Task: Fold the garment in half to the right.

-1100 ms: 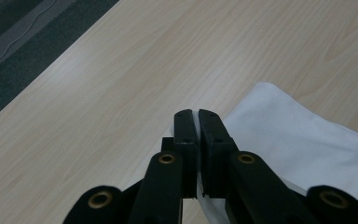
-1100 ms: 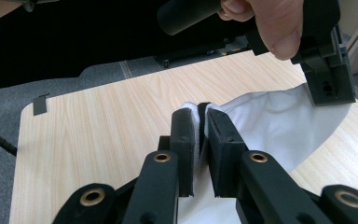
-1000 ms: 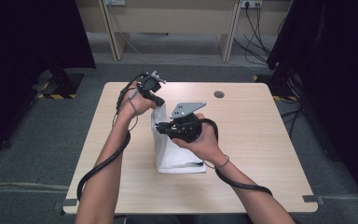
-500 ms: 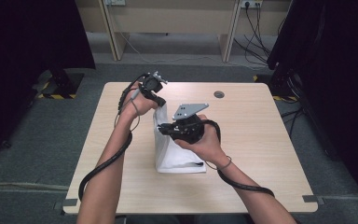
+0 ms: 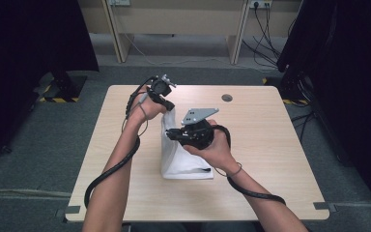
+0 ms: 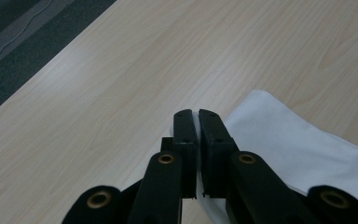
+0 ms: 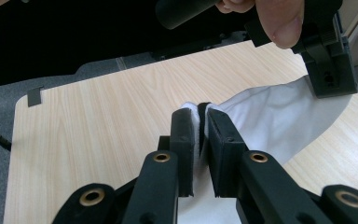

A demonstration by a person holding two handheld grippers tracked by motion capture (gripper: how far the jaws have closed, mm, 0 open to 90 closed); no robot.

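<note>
Both grippers grip the white fabric cloth [image 5: 178,154] on the pale wooden tabletop [image 5: 270,159]. The left gripper [image 5: 166,105] clamps its far corner; the right gripper [image 5: 170,134] has drifted nearer the person since 1 second ago, stretching that edge for folding.

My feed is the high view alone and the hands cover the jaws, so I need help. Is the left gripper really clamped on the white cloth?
Observer: Yes. In the left gripper view the left gripper has its jaws pressed together on an edge of the white cloth.
Operator: And the right gripper?
Observer: The right gripper is also shut on the cloth, with a fold of it bunched between the jaws.
Operator: Is the stretch between the two grippers lying on the table?
Observer: No. The right gripper view shows it hanging in the air above the table, running up to the left gripper.
</note>
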